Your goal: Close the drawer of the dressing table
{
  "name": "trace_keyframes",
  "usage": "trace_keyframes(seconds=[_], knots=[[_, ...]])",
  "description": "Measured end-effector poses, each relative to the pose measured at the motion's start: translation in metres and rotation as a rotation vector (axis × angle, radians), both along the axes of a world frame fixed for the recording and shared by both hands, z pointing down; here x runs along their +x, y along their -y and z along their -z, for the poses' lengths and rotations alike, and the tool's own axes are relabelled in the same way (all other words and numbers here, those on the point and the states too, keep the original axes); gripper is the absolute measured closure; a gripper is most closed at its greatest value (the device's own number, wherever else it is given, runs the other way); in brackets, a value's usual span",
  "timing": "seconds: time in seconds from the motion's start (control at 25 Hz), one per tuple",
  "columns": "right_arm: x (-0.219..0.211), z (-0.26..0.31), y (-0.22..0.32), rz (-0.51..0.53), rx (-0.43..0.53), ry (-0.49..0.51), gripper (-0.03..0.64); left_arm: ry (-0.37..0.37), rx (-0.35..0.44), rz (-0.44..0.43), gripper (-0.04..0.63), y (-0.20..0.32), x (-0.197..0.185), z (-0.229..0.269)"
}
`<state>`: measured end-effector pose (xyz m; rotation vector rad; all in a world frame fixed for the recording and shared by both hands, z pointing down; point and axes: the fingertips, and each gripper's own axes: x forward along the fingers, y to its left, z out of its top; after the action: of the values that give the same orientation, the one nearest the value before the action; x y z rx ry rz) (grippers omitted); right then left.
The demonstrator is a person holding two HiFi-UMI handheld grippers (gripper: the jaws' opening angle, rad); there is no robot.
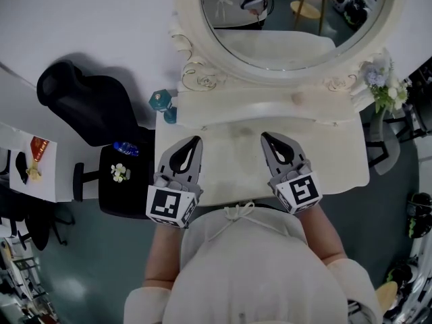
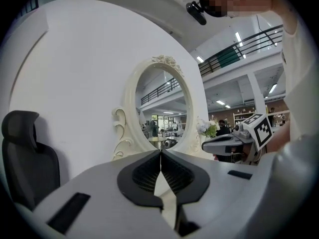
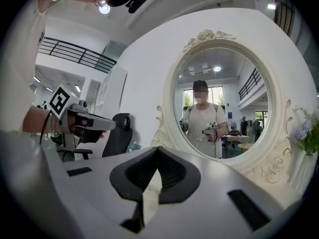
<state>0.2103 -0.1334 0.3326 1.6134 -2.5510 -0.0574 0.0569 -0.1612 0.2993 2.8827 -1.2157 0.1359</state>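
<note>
The left gripper (image 1: 196, 140) and right gripper (image 1: 266, 136) are held shut and empty over the dressing table (image 1: 337, 154); its drawer is hidden under the near edge. A mirror (image 1: 290, 46) is set along the back edge, with a teal bottle (image 1: 159, 100) at the back left corner and flowers (image 1: 381, 79) at the back right. A black chair (image 1: 88, 100) is seen off the left edge.

Probably open office hall: mezzanine railing (image 3: 75, 54)

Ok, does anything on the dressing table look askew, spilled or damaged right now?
Nothing stands out. The dressing table top looks bare, the mirror sits straight, the flowers stand at the right corner. The left gripper and right gripper hover shut and empty. The drawer front is out of sight.
</note>
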Motion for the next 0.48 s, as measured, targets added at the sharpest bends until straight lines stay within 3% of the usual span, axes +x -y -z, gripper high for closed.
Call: trace_keyframes(seconds=[0.12, 0.48], knots=[[0.004, 0.001, 0.001, -0.009, 0.002, 0.025, 0.614, 0.031, 0.015, 0.006, 0.575, 0.000, 0.002, -0.001], [0.011, 0.009, 0.001, -0.014, 0.033, 0.034, 0.614, 0.032, -0.014, 0.003, 0.575, -0.001, 0.011, -0.005]])
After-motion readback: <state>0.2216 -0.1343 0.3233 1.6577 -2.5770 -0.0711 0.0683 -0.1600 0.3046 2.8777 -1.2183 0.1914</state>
